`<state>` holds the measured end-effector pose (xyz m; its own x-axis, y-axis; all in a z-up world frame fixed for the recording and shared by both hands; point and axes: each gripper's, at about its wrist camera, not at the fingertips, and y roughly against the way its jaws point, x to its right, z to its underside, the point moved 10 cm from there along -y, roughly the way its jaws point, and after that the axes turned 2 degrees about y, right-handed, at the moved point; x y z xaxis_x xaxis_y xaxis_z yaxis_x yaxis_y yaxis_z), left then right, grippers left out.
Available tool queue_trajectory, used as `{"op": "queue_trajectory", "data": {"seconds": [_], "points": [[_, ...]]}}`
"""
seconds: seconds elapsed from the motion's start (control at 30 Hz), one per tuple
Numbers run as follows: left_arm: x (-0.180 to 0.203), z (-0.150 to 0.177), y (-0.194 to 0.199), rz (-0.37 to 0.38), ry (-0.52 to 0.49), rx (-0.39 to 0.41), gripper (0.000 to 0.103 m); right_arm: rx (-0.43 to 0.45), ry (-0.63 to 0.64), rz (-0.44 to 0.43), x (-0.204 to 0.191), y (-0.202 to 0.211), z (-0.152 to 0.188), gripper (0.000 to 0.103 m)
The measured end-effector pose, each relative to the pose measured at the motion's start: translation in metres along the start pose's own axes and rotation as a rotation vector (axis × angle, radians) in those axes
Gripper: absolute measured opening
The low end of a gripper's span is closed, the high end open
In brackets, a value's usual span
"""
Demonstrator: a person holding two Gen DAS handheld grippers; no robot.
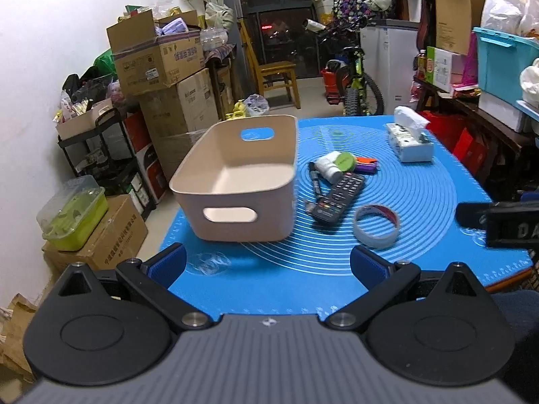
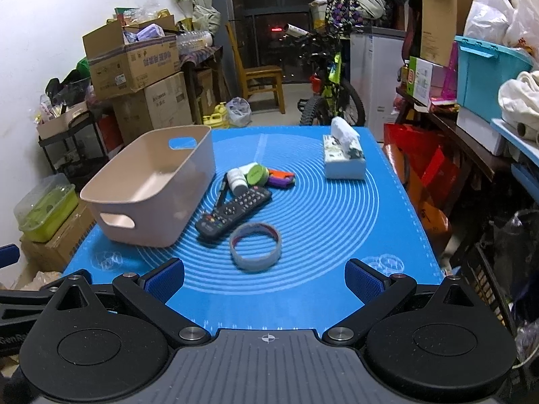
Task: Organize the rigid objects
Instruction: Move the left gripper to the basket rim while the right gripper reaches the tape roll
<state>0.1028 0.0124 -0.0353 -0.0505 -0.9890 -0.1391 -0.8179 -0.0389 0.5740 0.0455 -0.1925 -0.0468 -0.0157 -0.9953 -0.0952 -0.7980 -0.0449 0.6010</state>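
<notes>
An empty beige bin stands on the left of the blue mat. Beside it to the right lie a black remote, a tape roll, a white bottle, a green lid, a pen and orange and purple lighters. My left gripper is open over the near mat edge, in front of the bin. My right gripper is open just short of the tape roll.
A tissue box sits at the mat's far right. Cardboard boxes, a chair, a bicycle and cluttered shelves surround the table. The right gripper shows at the left wrist view's right edge.
</notes>
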Motion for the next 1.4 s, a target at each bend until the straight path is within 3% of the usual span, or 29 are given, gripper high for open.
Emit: {"op": "queue_trajectory", "data": {"seconds": [0.07, 0.17, 0.43, 0.57, 0.97, 1.1, 1.27, 1.4], "points": [[-0.010, -0.008, -0.006, -0.015, 0.001, -0.008, 0.101, 0.015, -0.006, 0.001, -0.001, -0.005, -0.010, 0.100], [-0.033, -0.023, -0.020, -0.031, 0.040, -0.017, 0.087, 0.025, -0.015, 0.000, -0.004, -0.019, -0.026, 0.101], [-0.086, -0.064, -0.077, -0.095, 0.057, -0.024, 0.087, -0.009, -0.033, 0.008, -0.011, -0.082, -0.056, 0.100], [-0.100, -0.075, -0.111, -0.084, 0.061, -0.037, 0.087, -0.058, -0.048, 0.028, -0.010, -0.124, -0.065, 0.098], [-0.146, -0.057, -0.221, -0.079, 0.086, -0.192, 0.083, -0.268, -0.065, 0.112, 0.012, -0.232, -0.035, 0.083], [-0.155, -0.043, -0.244, -0.060, 0.074, -0.269, 0.071, -0.329, -0.035, 0.139, 0.022, -0.256, -0.022, 0.078], [-0.156, -0.029, -0.259, 0.001, 0.132, -0.341, 0.055, -0.411, 0.026, 0.150, 0.026, -0.276, -0.004, 0.066], [-0.153, -0.023, -0.265, 0.037, 0.162, -0.382, 0.033, -0.420, 0.046, 0.139, 0.023, -0.281, -0.001, 0.058]]}}
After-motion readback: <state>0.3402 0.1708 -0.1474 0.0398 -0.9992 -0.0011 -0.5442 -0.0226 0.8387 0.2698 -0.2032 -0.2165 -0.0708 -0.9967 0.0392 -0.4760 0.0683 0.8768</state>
